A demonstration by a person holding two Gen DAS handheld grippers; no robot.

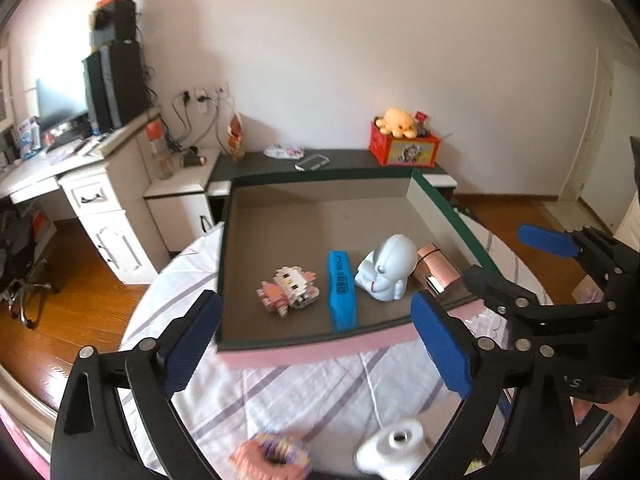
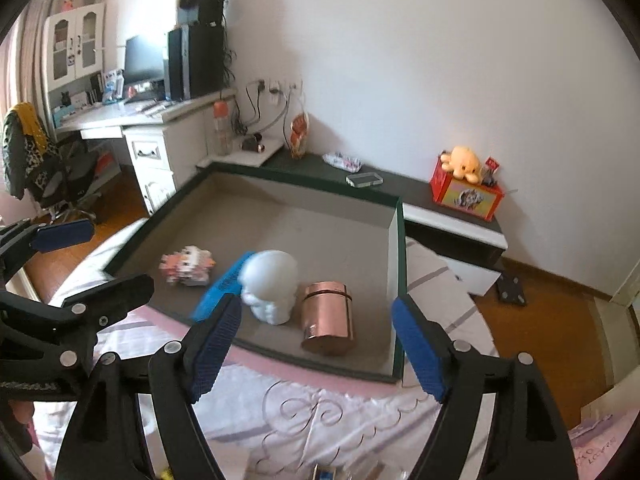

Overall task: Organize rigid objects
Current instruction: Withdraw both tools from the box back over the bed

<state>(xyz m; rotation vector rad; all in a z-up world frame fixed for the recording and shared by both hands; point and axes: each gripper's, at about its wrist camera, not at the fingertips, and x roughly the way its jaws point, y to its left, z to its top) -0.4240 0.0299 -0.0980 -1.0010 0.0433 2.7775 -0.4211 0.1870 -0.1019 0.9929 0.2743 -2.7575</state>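
Note:
A shallow dark-rimmed box [image 1: 304, 344] [image 2: 400, 280] lies on the bed. Inside lie a pink-and-white brick figure [image 1: 289, 289] [image 2: 187, 267], a blue bar [image 1: 342, 289] [image 2: 218, 292], a white figurine [image 1: 387, 267] [image 2: 271, 285] and a copper cylinder [image 1: 437, 268] [image 2: 328, 322]. My left gripper [image 1: 318, 344] is open and empty in front of the box. My right gripper [image 2: 318, 350] is open and empty above the box's near edge. On the sheet below lie a pink brick ring [image 1: 270, 456] and a white ceramic piece [image 1: 396, 446].
A striped bedsheet [image 1: 312, 396] covers the bed. Behind the box runs a dark low shelf [image 1: 344, 160] with a red box and orange plush [image 1: 402, 136] and a phone. A white desk [image 1: 92, 184] and office chair [image 2: 44, 160] stand left. Wood floor lies around.

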